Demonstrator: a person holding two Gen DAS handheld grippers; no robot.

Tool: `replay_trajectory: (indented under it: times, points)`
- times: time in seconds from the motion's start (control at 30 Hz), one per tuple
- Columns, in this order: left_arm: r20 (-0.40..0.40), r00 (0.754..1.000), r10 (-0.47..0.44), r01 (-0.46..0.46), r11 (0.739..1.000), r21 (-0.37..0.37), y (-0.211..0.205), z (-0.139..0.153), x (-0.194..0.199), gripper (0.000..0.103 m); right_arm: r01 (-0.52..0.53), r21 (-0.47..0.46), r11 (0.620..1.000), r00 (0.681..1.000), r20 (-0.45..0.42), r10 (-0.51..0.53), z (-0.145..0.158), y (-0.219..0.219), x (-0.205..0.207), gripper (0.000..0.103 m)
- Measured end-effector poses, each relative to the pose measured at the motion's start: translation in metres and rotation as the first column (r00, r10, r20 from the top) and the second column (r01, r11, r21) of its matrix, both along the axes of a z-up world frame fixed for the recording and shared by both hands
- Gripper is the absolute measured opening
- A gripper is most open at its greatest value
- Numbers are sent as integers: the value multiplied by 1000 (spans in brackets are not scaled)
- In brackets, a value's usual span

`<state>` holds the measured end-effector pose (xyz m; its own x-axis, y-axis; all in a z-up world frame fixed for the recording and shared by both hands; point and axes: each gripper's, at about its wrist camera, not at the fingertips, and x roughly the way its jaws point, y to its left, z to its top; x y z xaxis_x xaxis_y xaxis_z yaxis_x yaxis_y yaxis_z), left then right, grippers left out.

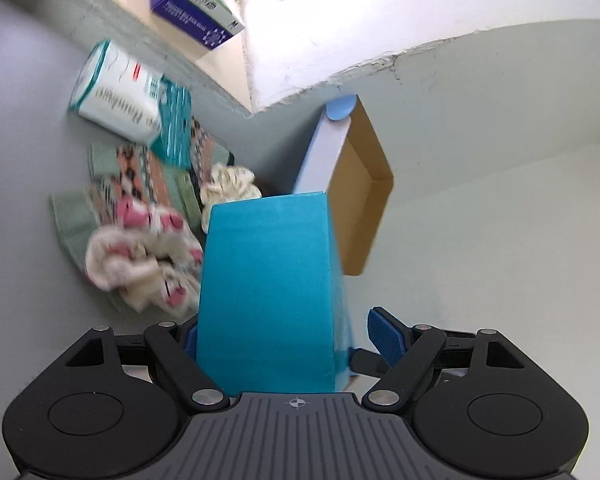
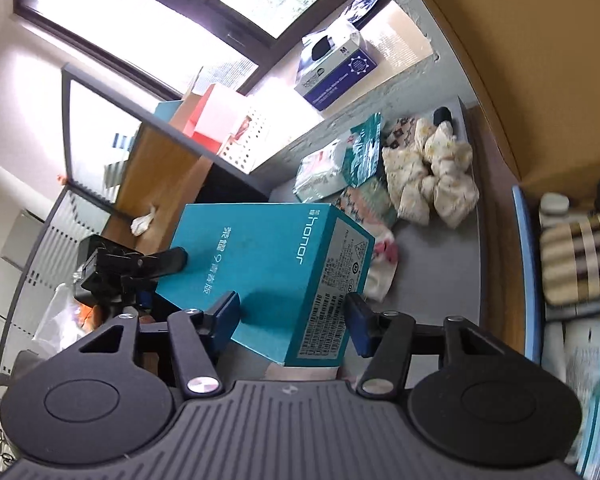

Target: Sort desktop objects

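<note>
A teal Honor phone box (image 1: 268, 292) (image 2: 276, 276) is held in the air between both grippers. My left gripper (image 1: 290, 340) stands around one end of it. Its right pad (image 1: 386, 338) is clear of the box, so the jaws are open. In the right wrist view the left gripper's fingers (image 2: 164, 262) lie against the box's far side. My right gripper (image 2: 292, 316) has both blue pads pressed on the box's near end.
A heap of patterned cloths (image 1: 140, 224) (image 2: 432, 176) and a tissue pack (image 1: 120, 96) (image 2: 332, 164) lie on the grey desk. An open cardboard box with a blue lid (image 1: 348, 184) stands by the wall. A purple glove box (image 1: 196, 4) (image 2: 336, 68) sits on the sill.
</note>
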<state>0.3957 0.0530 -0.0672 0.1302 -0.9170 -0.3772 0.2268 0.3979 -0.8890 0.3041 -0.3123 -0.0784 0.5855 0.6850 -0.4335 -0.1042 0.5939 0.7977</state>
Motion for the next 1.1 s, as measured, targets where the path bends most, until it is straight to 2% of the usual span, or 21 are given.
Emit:
replay_trajectory:
  times: [0.03,0.1,0.17,0.23,0.43,0.9,1.03,1.1]
  points:
    - [-18,1000,3,-3,1000,-10,0,-4,-6,74,-4,0,1000,1000,-2,4,2,0,-6,63]
    - [-54,998,8,-10,1000,-29,1,-11,-19,71,-13,0,1000,1000,-5,13,5,-1,-17,63]
    - [-79,997,2,-5,999,-38,0,-19,-32,71,-21,0,1000,1000,-8,21,8,-2,-28,63]
    - [-77,997,5,-5,1000,-5,-3,-24,-44,71,-38,-1,999,999,-15,38,6,0,-38,63]
    - [-134,991,-13,11,1000,-16,-5,-44,-66,71,-45,-28,999,999,-12,45,4,3,-65,63]
    - [-125,990,-72,74,997,18,-18,-35,-109,72,-65,-97,993,998,10,66,14,4,-98,63]
    - [-136,988,-77,83,996,36,-22,-37,-116,77,-61,-114,992,998,12,63,16,1,-105,63]
    - [-137,988,-70,79,995,59,-25,-37,-115,88,-59,-122,991,998,14,61,17,0,-109,63]
